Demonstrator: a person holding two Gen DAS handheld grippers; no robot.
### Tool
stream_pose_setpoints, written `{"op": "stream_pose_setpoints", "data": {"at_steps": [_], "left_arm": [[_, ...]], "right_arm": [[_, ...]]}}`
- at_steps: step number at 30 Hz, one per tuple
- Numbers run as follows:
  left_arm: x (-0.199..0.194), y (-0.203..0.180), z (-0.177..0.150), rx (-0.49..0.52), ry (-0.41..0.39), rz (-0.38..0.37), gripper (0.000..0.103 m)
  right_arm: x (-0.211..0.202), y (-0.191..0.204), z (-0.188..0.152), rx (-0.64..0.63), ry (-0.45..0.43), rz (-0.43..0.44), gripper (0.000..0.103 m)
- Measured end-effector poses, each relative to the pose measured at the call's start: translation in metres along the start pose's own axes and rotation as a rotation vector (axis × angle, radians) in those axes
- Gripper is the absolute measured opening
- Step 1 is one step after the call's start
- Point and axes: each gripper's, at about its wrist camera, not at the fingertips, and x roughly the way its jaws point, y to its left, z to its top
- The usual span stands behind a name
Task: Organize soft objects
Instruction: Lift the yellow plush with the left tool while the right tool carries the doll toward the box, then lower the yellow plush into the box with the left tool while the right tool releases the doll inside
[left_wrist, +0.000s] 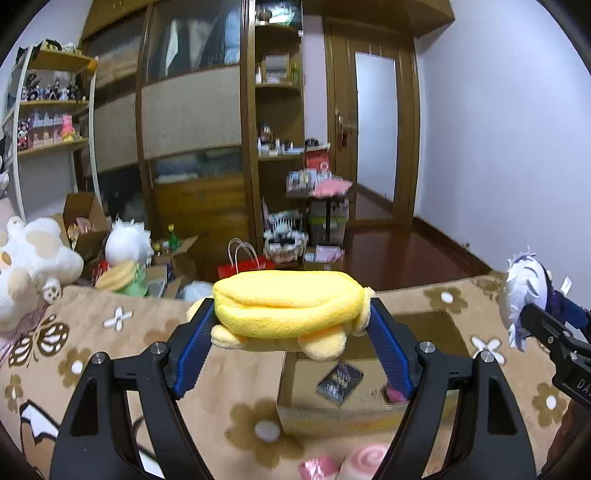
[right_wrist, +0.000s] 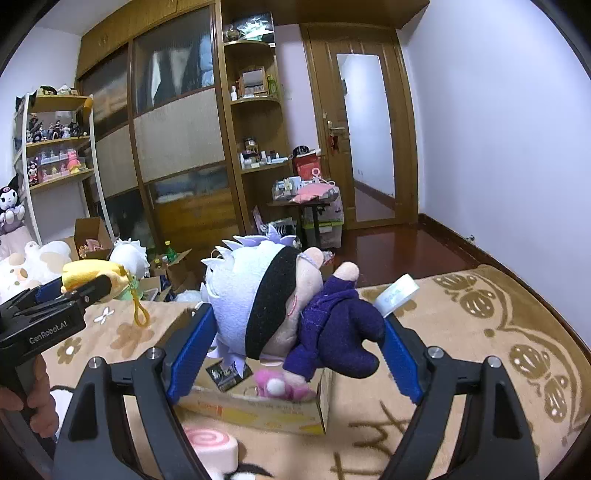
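Both plush toys gripped and held above the box; placement is the step in hand.

Left wrist view: our left gripper (left_wrist: 291, 332) clamps the flat yellow plush toy (left_wrist: 288, 306) above the open brown cardboard box (left_wrist: 332, 413) on the beige flowered blanket (left_wrist: 122, 332). Right wrist view: our right gripper (right_wrist: 299, 347) grasps the white-haired doll in purple clothes (right_wrist: 288, 306) over the box. Next, we judge, each toy must be lowered inside before release.

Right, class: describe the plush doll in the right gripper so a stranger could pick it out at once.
Start at the cardboard box on the flower-patterned blanket. Above it, the right gripper clamps the plush doll. Spiky white hair, a black blindfold and purple clothes distinguish it from the plain yellow plush.
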Motion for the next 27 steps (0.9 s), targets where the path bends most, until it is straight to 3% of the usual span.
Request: {"op": "stream_pose_setpoints", "data": {"at_steps": [8, 27], "left_arm": [[0.026, -0.001, 0.002, 0.015, -0.048, 0.002, 0.079], [0.072, -0.014, -0.024, 0.069, 0.06, -0.112, 0.08]], "right_arm": [[0.02, -0.003, 0.003, -0.045, -0.024, -0.008, 0.09], [0.074, 0.003, -0.013, -0.008, 0.072, 0.088, 0.09]]}}
